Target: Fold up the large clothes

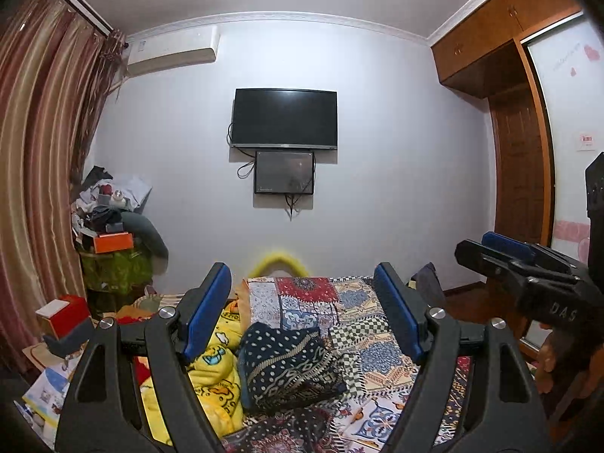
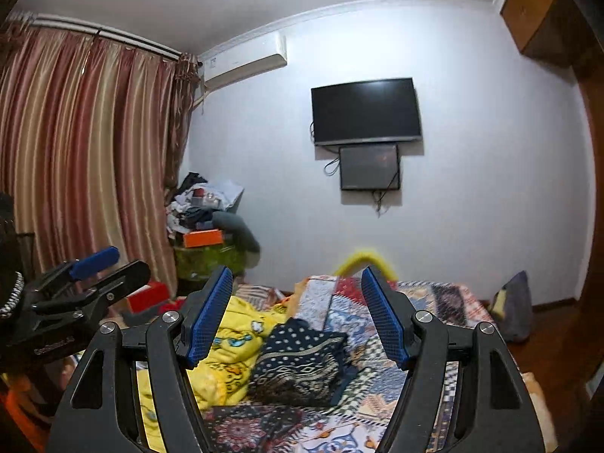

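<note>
Nearest lens: L gripper (image 1: 302, 313) & R gripper (image 2: 296, 317), both gaping, nothing btwn blue pads, aimed level at wall.
Below, 6 o'clock: dark dotted garment (image 1: 287, 366), already a compact bundle, on patchwork bedspread (image 1: 381, 351); yellow cartoon blanket (image 1: 215, 370) touching it at 9 o'clock.
Far, 12 o'clock: TV (image 1: 284, 117).
Judgement: fold looks done or nearly; if not, drop both grippers, pinch matching corners, keep edges aligned, avoid snagging the yellow blanket.

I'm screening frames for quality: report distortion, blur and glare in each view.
Left wrist view: fisheye bends the curtain and ceiling line, corners vignetted, faint glare on the TV. Right wrist view: same bowing, the yellow blanket and folded dark garment slightly soft, the wardrobe in shadow.
</note>
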Tool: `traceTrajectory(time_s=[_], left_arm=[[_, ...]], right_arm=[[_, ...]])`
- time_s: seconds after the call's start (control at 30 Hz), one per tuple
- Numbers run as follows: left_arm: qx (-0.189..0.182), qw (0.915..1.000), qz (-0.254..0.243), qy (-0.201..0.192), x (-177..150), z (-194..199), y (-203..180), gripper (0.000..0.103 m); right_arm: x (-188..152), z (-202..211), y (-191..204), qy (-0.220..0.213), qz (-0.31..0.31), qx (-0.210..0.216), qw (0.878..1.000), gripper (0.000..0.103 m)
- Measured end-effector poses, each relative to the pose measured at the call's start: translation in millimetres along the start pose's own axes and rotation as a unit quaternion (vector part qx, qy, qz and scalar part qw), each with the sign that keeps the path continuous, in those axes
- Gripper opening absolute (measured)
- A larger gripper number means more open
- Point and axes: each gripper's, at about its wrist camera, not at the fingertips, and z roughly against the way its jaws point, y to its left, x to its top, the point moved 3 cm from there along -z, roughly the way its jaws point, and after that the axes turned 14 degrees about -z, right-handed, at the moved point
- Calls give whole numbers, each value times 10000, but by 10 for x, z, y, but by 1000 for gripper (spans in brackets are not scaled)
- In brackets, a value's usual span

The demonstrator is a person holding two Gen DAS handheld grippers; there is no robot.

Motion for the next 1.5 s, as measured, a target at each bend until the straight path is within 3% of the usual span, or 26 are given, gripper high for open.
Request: traceTrajectory(time_s=[0.13, 0.27, 0.43, 1.5], left_arm=[[168, 9998, -108, 84, -51, -5, -3, 86], [224, 9997, -64, 103, -71, 38, 5, 100], [324, 9993, -151, 91, -72, 68, -46, 102], [339, 9993, -104, 86, -105, 67, -61, 103]], right_arm=[[-7, -61, 31, 53, 117, -198, 9997, 76], [-18, -66, 29, -1, 198, -411, 9990, 86], [-23, -3, 25, -112, 235, -666, 9974, 103], [6, 179, -97, -90, 44, -714, 9974, 103]])
